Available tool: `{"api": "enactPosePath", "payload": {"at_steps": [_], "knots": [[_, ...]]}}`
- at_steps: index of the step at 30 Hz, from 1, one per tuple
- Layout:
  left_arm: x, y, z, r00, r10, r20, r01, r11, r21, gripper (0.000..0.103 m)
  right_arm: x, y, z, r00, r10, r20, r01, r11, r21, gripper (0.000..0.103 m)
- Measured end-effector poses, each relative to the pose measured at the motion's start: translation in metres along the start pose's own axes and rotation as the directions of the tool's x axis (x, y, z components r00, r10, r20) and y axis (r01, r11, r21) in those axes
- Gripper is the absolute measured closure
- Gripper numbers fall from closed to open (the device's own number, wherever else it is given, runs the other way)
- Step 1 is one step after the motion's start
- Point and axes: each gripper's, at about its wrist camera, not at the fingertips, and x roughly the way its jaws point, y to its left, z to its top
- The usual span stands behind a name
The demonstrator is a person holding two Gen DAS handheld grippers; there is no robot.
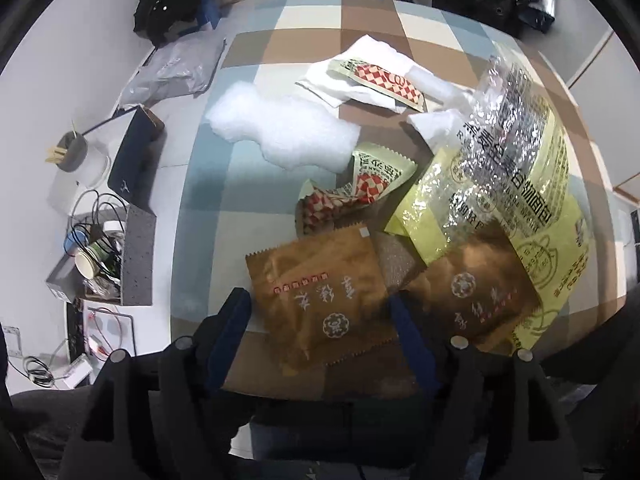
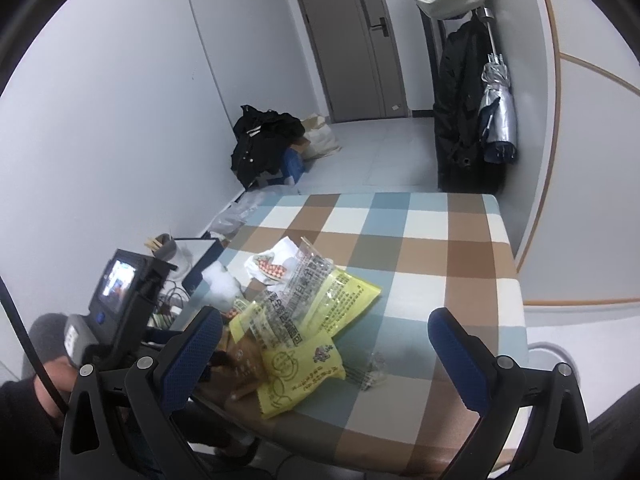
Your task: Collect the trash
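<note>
Checkered tabletop [image 1: 224,184] carries the wrapper pile. I see left claw [image 1: 320,316] open, straddling the brown wrapper [image 1: 320,280] directly below. Right claw [image 2: 332,344] open, empty, farther back.

The checked tablecloth [image 1: 248,184] looks like matt woven cloth. On it, the yellow bag [image 1: 532,184] is glossy crinkled plastic film, the brown wrappers [image 1: 320,280] duller foil-like film, and the white wad [image 1: 276,128] soft and fuzzy.
</note>
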Motion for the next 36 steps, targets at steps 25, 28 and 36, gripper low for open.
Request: {"api": "enactPosePath", "payload": {"at_steps": [25,28,36], "knots": [[-0.002,0.013,-0.002,0.999,-0.024,0.043,0.026,0.998,-0.050,0.058,0.002,0.009,-0.010,0.999,-0.008,-0.032,0.007,0.999,-0.032,0.000],[-0.001,0.013,-0.002,0.999,-0.022,0.049,0.024,0.999,-0.048,0.060,0.004,0.012,-0.011,0.999,-0.019,-0.036,0.018,0.999,-0.042,0.000],[-0.007,0.012,-0.005,0.997,-0.034,0.065,0.037,0.998,-0.042,0.081,0.011,0.016,-0.015,0.997,-0.053,-0.048,0.049,0.997,-0.065,0.000]]}}
